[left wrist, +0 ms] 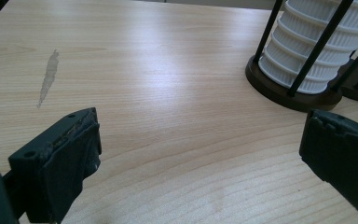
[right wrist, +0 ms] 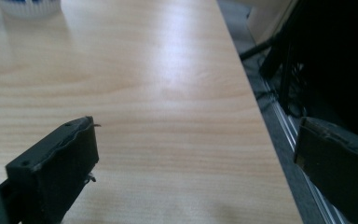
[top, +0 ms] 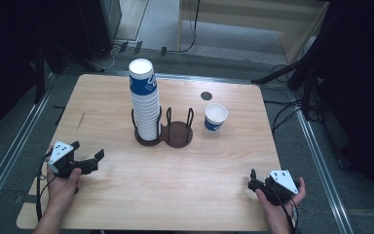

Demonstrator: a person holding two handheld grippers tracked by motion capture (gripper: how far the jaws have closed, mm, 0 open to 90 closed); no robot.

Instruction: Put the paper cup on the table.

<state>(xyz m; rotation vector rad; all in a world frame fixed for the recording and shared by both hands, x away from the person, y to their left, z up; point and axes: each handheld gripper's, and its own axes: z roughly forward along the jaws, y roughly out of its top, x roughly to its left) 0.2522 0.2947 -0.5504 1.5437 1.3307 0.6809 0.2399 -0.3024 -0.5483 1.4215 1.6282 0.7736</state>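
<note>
The dark round two-ring wire cup holder stands mid-table on the pale wooden table; its left ring holds a tall stack of blue-and-white paper cups; the right ring is empty; one single blue-and-white paper cup stands just beside it, with nothing visible inside; the left claw and the right claw both rest spread at the near edge, well apart from the cups.

Blue-and-white cup stack, lone white cup with blue band, dark brown, perhaps black, holder, pale woodgrain bench, black grippers
</note>
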